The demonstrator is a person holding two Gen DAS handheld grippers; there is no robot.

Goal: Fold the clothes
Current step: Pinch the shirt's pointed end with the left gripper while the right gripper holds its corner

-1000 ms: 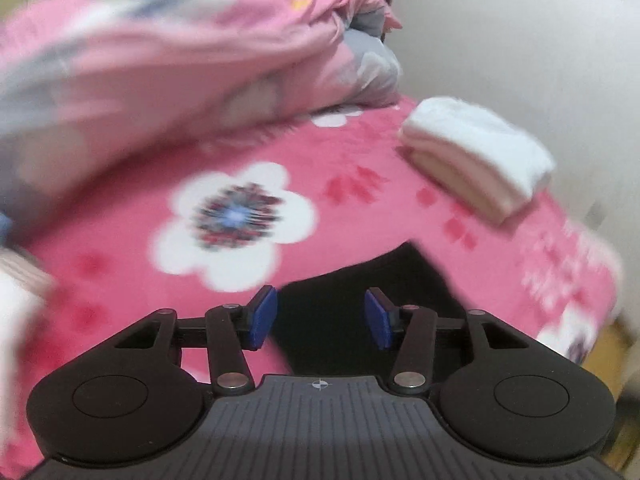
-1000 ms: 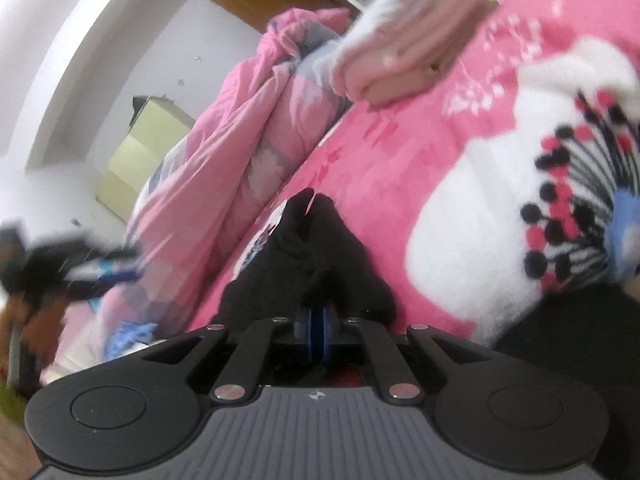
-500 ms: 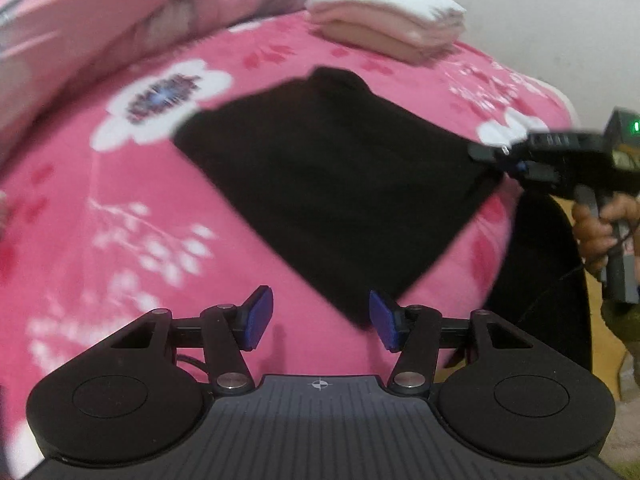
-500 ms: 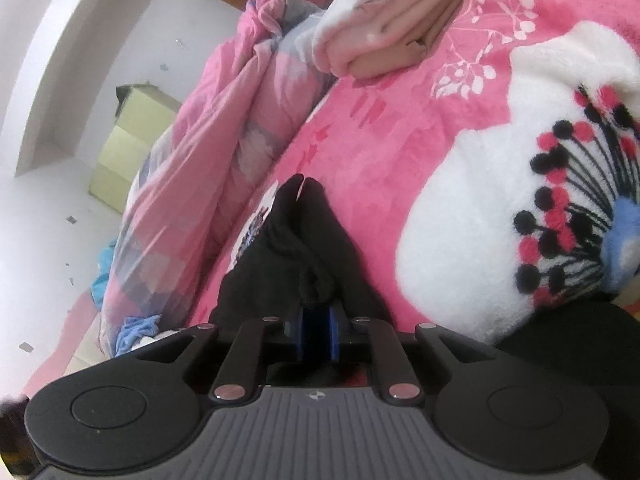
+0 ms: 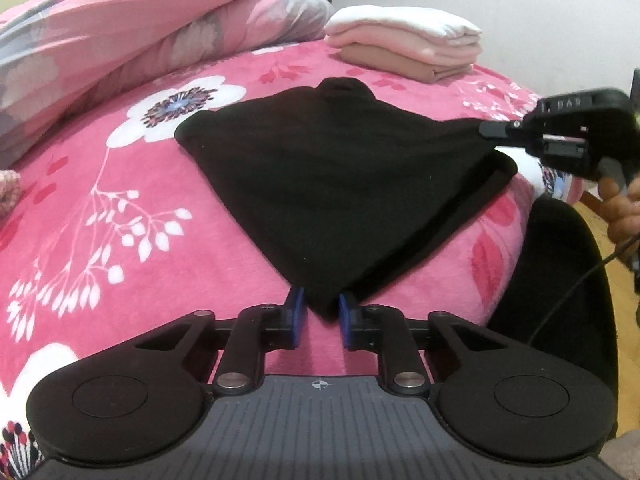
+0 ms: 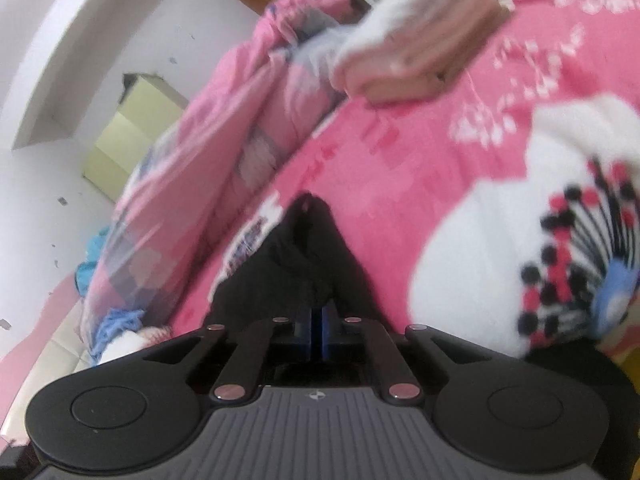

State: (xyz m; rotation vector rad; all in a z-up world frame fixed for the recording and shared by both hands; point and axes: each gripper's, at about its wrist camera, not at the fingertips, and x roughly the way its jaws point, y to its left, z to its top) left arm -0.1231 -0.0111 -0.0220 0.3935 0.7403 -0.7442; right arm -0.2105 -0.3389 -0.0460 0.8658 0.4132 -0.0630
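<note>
A black garment (image 5: 340, 176) lies spread on the pink floral blanket (image 5: 120, 216). Its near corner sits between the blue pads of my left gripper (image 5: 322, 314). The jaws have narrowed around that corner but still stand a little apart. My right gripper (image 6: 317, 330) is shut on the garment's right corner (image 6: 308, 264), which bunches up in front of its pads. In the left wrist view the right gripper (image 5: 494, 130) holds that corner slightly lifted at the bed's right edge, with a hand (image 5: 620, 208) behind it.
A folded stack of white, pink and tan clothes (image 5: 404, 44) rests at the far end of the bed. A rumpled pink and grey quilt (image 5: 140, 40) fills the far left. A dark seat or cushion (image 5: 560, 280) stands by the bed's right edge.
My left gripper swung round from the quilt, came down to the garment's near corner, and its jaws narrowed around it. The right gripper stayed shut on its corner.
</note>
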